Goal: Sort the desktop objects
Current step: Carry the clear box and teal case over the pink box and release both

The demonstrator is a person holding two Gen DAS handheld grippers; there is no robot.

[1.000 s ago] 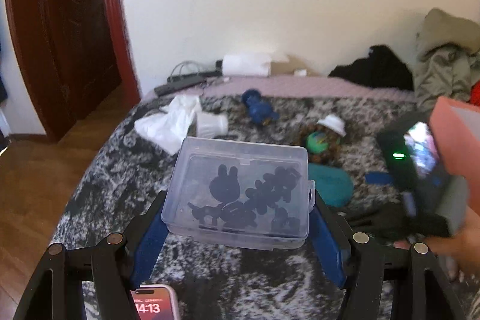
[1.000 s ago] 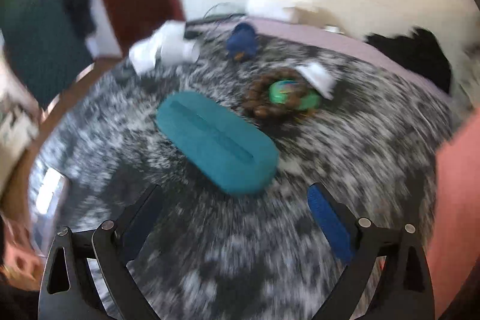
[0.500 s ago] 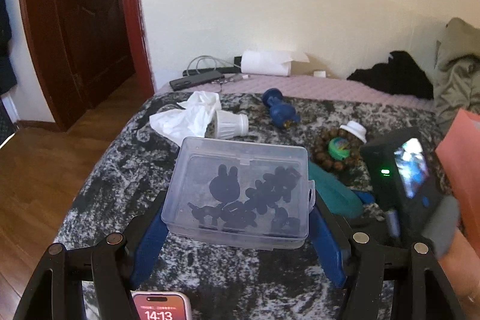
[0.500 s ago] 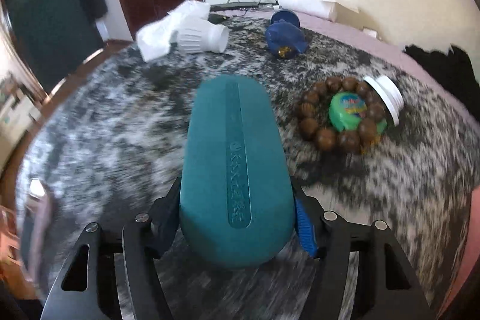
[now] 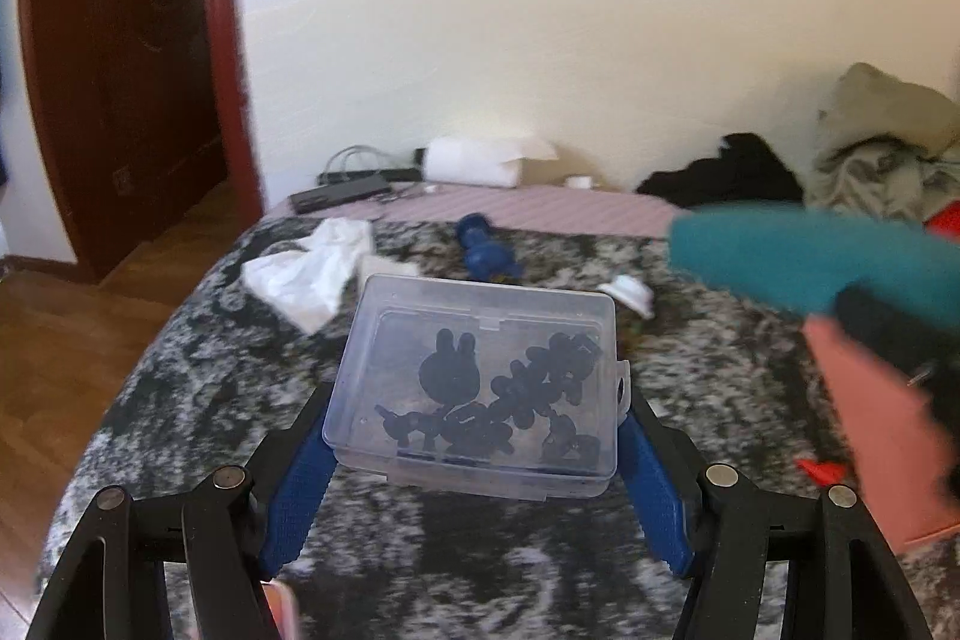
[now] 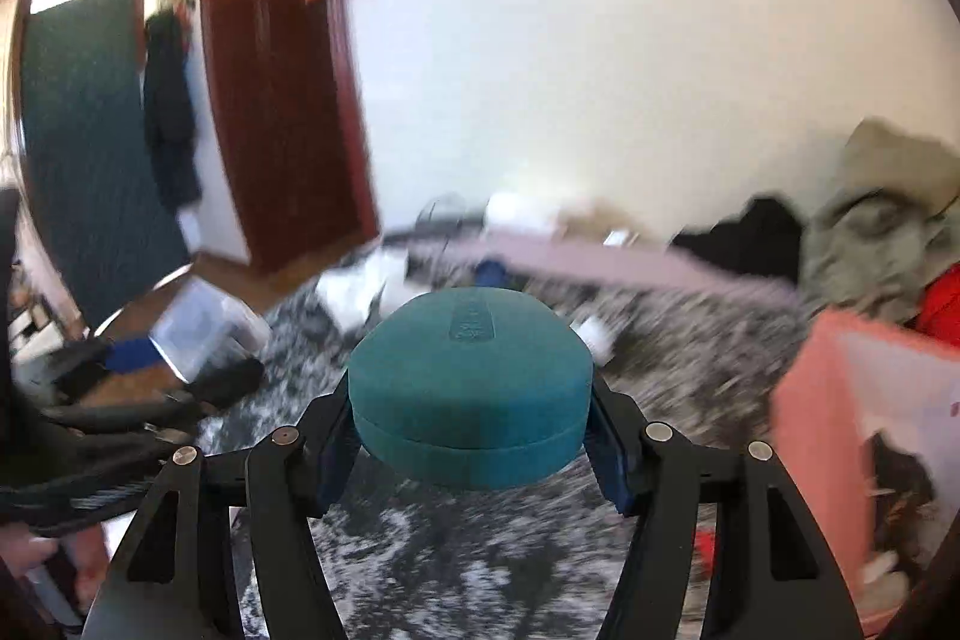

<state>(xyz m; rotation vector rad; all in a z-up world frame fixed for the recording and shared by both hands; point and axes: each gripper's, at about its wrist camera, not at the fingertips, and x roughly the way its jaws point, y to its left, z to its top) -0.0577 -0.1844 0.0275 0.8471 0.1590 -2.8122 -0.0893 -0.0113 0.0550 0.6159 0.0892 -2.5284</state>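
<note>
Both claws were loaded: the left claw [image 5: 474,454] had its blue pads pressed against the two short sides of a clear plastic box [image 5: 477,388], lid up and level, presumably so that the small dark pieces inside (one shaped like a rabbit's head) would not slide about. In the left wrist view the box filled the lower middle of the frame, lifted above the mottled black-and-white blanket [image 5: 198,370] that served as the surface. The right claw [image 6: 471,439] was closed to a moderate width on the near rounded end of a teal case [image 6: 471,376], gripping across its narrow width near the seam, so that the long body pointed away from the camera and hung clear of the blanket. That same teal case showed as a blur at the right of the left wrist view, beside a pink box [image 5: 882,436] standing at the right edge. Since the pink box was the only open container in sight, my guess was that it was meant to receive things, though neither view showed its inside. At the upper middle of the left wrist view lay a white crumpled tissue [image 5: 312,274] and a blue toy [image 5: 483,250], apart from each other.
</note>
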